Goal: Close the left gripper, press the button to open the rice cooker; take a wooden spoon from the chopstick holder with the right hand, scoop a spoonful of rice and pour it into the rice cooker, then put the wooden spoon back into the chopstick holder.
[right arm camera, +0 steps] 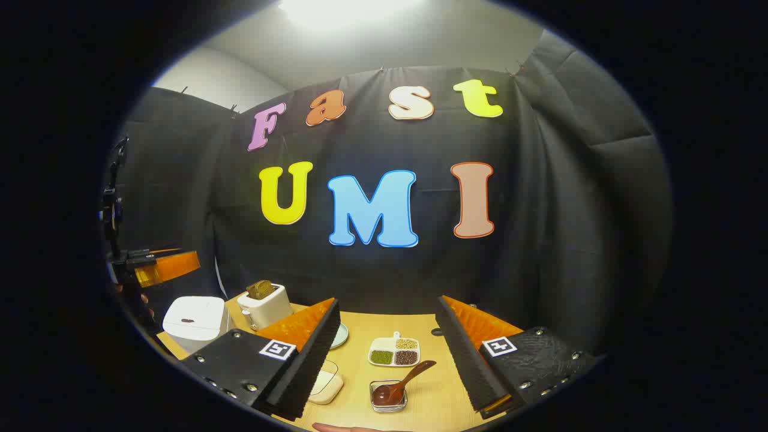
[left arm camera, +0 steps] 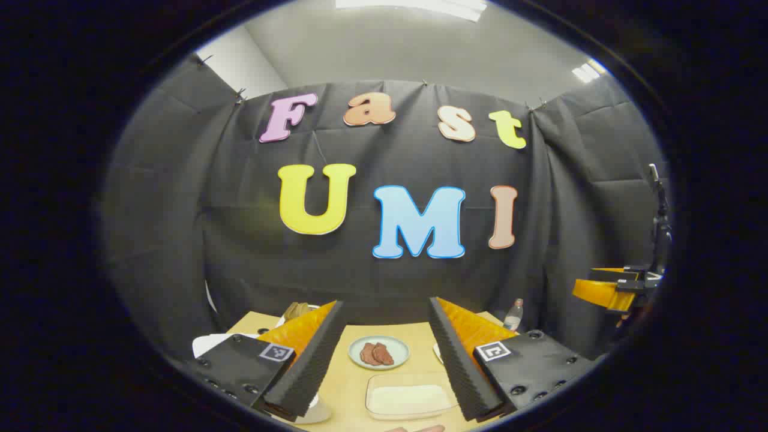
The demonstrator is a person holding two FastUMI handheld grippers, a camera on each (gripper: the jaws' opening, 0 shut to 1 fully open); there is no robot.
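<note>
— Looking along our left gripper (left arm camera: pixel 384 360), what do we find?

— We find its two fingers spread wide apart, grasping nothing, raised above a pale wooden table (left arm camera: pixel 354 384). Between them sits a small plate of reddish-brown slices (left arm camera: pixel 378 352), and nearer us a clear shallow dish of white rice (left arm camera: pixel 409 399).

— And along our right gripper (right arm camera: pixel 387 360)?

— We see it released too, with nothing between its fingers. Below it a wooden spoon (right arm camera: pixel 399 384) rests bowl-down in a small clear holder (right arm camera: pixel 388 397), untouched. Just behind stands a divided dish of grains (right arm camera: pixel 394 351). At far left we see the white rice cooker (right arm camera: pixel 193 323), lid down, beside a toaster (right arm camera: pixel 264 305).
</note>
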